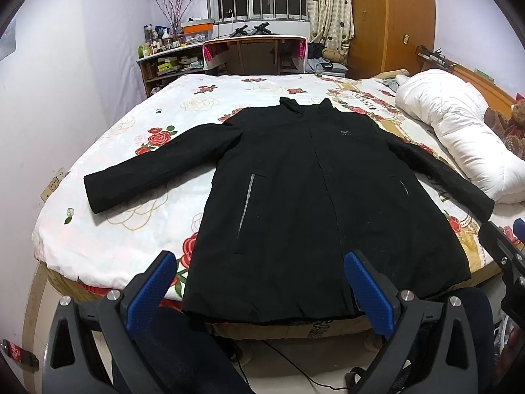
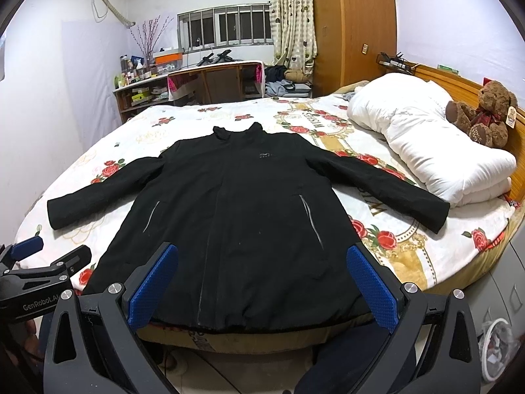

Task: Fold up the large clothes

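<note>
A large black jacket (image 1: 305, 190) lies flat and face up on the bed, collar at the far end, both sleeves spread out to the sides, hem at the near bed edge. It also shows in the right wrist view (image 2: 236, 216). My left gripper (image 1: 262, 275) is open and empty, held just in front of the hem, above the bed's near edge. My right gripper (image 2: 262, 275) is open and empty too, in front of the hem. The left gripper's fingers (image 2: 49, 256) show at the left of the right wrist view.
The bed has a white rose-patterned cover (image 1: 131, 131). A folded white duvet (image 2: 426, 144) and a brown teddy bear (image 2: 485, 115) lie at the right by the headboard. A desk and cluttered shelves (image 1: 183, 55) stand behind the bed. Cables lie on the floor (image 1: 295, 367).
</note>
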Tool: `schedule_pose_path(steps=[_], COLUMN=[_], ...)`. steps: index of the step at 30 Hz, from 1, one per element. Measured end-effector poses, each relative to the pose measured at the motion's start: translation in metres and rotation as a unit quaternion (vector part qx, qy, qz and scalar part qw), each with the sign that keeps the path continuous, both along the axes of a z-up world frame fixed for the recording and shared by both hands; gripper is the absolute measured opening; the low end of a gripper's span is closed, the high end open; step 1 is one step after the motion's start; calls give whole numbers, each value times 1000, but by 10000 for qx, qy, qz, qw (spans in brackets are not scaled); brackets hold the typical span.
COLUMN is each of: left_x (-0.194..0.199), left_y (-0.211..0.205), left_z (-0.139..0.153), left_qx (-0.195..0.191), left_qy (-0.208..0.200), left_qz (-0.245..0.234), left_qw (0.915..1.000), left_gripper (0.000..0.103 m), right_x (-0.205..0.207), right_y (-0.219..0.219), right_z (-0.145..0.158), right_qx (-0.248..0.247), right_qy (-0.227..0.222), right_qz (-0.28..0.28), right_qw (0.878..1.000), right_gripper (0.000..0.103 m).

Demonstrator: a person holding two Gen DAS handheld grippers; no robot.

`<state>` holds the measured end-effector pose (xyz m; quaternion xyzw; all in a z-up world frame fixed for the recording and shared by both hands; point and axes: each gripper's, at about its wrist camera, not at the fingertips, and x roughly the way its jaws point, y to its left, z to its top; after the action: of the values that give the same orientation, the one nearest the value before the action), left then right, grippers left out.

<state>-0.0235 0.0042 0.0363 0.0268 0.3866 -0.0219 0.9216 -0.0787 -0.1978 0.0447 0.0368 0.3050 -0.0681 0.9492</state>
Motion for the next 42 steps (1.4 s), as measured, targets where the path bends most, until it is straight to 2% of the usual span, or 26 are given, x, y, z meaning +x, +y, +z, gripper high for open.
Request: schedule_pose_path(steps=[19,27,30,36,38,42], left_x=[4,20,30,51,59,72], left_y=[2,21,39,100,129,183], left_z=[-7,-12,-9,2,4,4], left_qx=[-41,-343,-360,-487,-703,-755], left_qy=[49,167,88,-126,-151,-267], left_qz=[-52,-173,-111,238,460,940], left_qw=[10000,9991,9993,9984,9964,9923], left_gripper=[103,103,103,103,103,103], right_x=[3,23,42,102,129,184], right_y=[3,14,23,68,91,142], right_z=[-4,-7,-3,9,8,0], right_qx=[-33,-109,-82,-55,-24,-47], right_qy=[64,85,-1,-320,-278,-304], right_qz=[9,211,457,1379,1760,2483], right_qw=[10000,9997,9989,9899,9840,9682], right_gripper=[102,102,102,102,102,102])
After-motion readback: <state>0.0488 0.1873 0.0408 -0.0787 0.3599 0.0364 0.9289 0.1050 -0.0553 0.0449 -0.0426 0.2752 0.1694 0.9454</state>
